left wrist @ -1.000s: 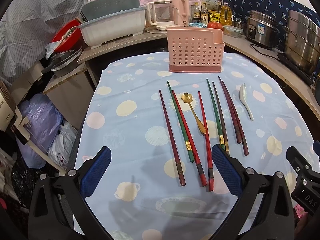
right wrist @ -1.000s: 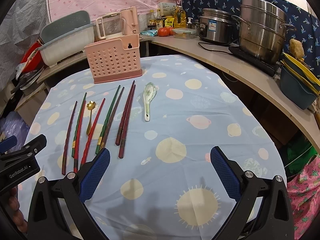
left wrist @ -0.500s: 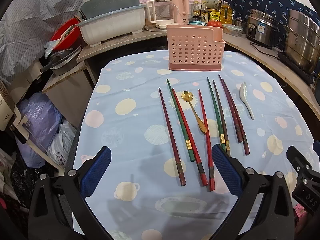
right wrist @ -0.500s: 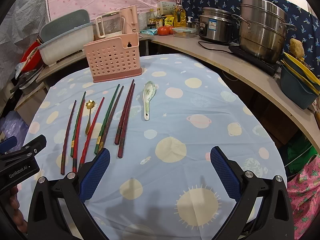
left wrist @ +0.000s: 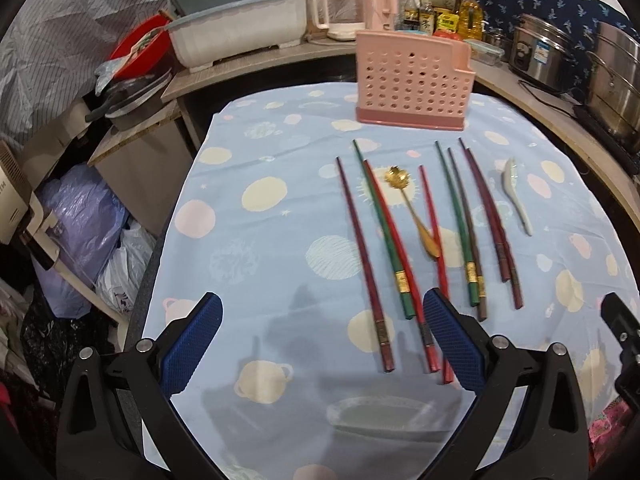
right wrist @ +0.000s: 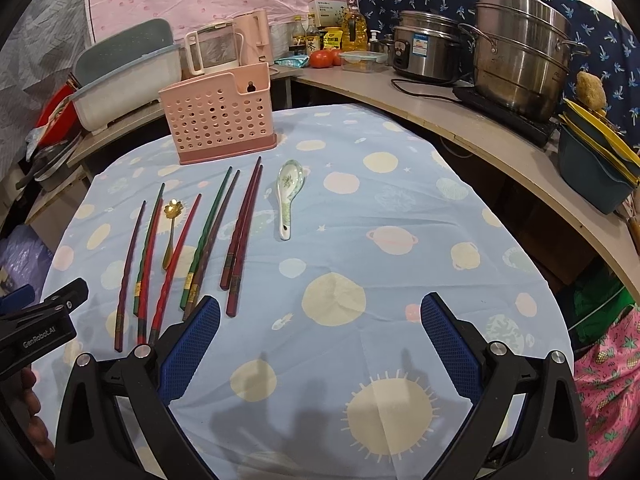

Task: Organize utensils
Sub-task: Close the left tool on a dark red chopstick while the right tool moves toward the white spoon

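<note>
**Utensils laid out before a pink holder**

Left wrist view: the left gripper (left wrist: pixel 322 334) hovered with fingers spread wide and empty above the chopsticks (left wrist: pixel 404 248), which lay in a row before the pink holder (left wrist: pixel 414 82).

Right wrist view: the right gripper (right wrist: pixel 320 340), also spread and empty, hung over bare tablecloth (right wrist: pixel 400 280). "GenRobot.AI" showed on the other gripper's body. The ceramic spoon (right wrist: pixel 288 196) lay just right of the chopsticks.

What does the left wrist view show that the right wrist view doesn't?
Left wrist only: purple plastic bags on the floor beside the table, plus the left tongs, open.

Right wrist only: yellow-lidded blue bin on the counter, pineapple-print cloth, plus the right tongs, open.

Both: pink utensil holder, the row of chopsticks, gold spoon, ceramic spoon, steel pots.
</note>
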Demonstrator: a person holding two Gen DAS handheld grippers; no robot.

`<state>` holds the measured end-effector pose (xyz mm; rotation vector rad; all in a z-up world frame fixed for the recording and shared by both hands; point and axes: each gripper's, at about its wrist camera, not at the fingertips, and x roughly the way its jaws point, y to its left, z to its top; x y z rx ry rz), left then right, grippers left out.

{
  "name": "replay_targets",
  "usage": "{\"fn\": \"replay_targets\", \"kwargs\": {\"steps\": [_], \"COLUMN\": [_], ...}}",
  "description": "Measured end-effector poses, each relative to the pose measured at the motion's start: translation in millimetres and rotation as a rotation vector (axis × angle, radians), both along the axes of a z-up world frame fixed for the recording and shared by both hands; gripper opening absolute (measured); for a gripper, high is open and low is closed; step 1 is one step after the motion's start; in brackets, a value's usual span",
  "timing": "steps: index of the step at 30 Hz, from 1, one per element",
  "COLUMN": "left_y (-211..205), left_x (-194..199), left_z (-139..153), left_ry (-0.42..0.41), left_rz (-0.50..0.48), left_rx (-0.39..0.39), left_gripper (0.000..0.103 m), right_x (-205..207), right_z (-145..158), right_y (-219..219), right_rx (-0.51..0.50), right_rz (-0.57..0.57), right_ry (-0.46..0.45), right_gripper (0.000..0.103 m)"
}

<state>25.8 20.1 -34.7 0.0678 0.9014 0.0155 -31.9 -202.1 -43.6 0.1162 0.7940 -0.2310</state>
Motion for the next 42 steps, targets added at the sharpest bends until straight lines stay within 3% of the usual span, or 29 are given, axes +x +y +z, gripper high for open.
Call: {"fn": "replay_targets", "kwargs": {"steps": [12, 15, 19, 23, 25, 29, 37, 39, 41, 42], "left_y": [4, 7, 9, 8, 7, 6, -2, -1, 3, 7], "left_x": [15, 20, 20, 18, 16, 14, 17, 17, 18, 19], "left_z": [-36, -45, -48, -47, -46, -45, -49, -49, -48, -48], "left_ry": [0.090, 0.130, 0.138, 0.151, 0.159, 0.163, 0.158, 0.154, 0.149, 0.151], "left_rz": [-0.016, -0.016, -0.021, -0.061, -0.082, -0.081, -0.096, -0.099, -0.090, -0.088], "left_rx": [-0.019, -0.037, -0.069, -0.110, -0.125, -0.150, -0.098, -0.088, -0.082, -0.089], "left_gripper": [0.093, 0.082, 0.078, 0.060, 0.057, 0.057, 0.056, 0.051, 0.030, 0.027], "right_x": [11, 13, 15, 18, 20, 24, 27, 30, 33, 34], "right_z": [-7, -8, -9, -11, -12, -13, -16, -17, -18, -18], "right_y": [1, 1, 2, 4, 4, 4, 5, 4, 3, 2], "right_rx": [0.005, 0.004, 0.001, 0.003, 0.003, 0.009, 0.006, 0.005, 0.008, 0.011], "right_rz": [0.006, 0.004, 0.006, 0.017, 0.021, 0.021, 0.024, 0.023, 0.024, 0.025], "right_ry": [0.034, 0.039, 0.047, 0.056, 0.059, 0.064, 0.071, 0.073, 0.073, 0.072], "right_gripper": [0.096, 0.096, 0.096, 0.096, 0.096, 0.096, 0.096, 0.096, 0.096, 0.096]}}
